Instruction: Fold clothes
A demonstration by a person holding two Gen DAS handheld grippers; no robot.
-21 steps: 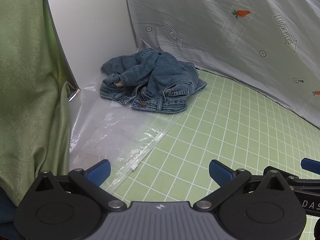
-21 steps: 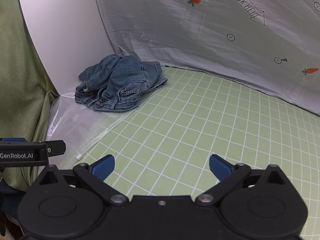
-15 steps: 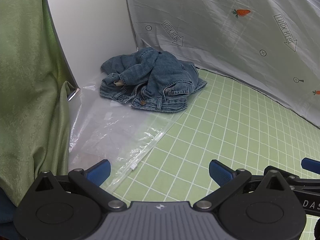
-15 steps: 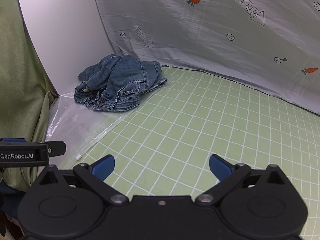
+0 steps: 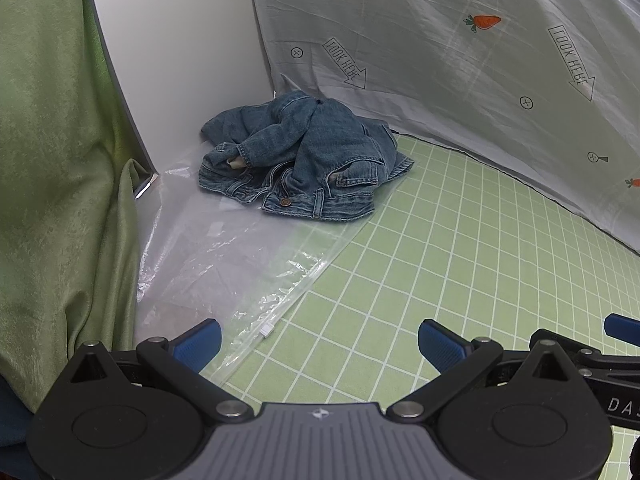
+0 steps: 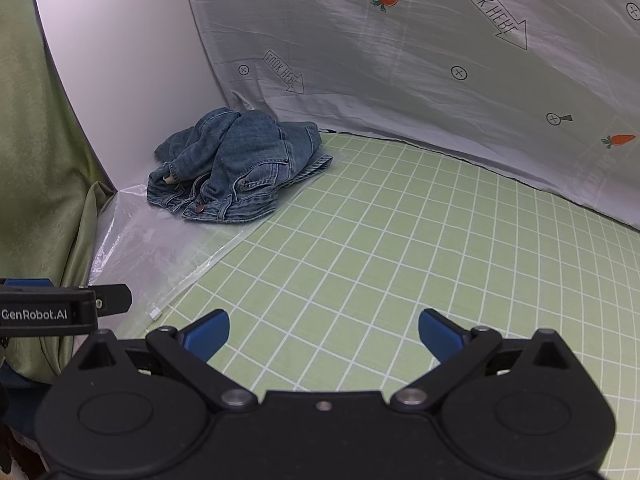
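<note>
Two grippers spread wide and empty; folding not yet begun.

From the left: a green curtain (image 5: 52,168) hangs past the table's left edge, with a white board (image 5: 172,52) standing behind it. A clear plastic bag (image 5: 224,256) lies flat along the left side of the green grid mat (image 5: 460,248). The denim jacket (image 5: 304,160) sits crumpled at the far-left corner, its rear part on the bag, its right hem over the mat, close under the grey printed sheet (image 5: 440,60). Left gripper (image 5: 318,342) hovers over the near edge, jaws apart, nothing between them; right gripper (image 6: 323,334) likewise, well short of the jacket. Judged step: approach. Next move calls for reaching both grippers to the far-left corner, pinching the hem or a shoulder, and drawing the jacket onto open mat to spread it flat.
</note>
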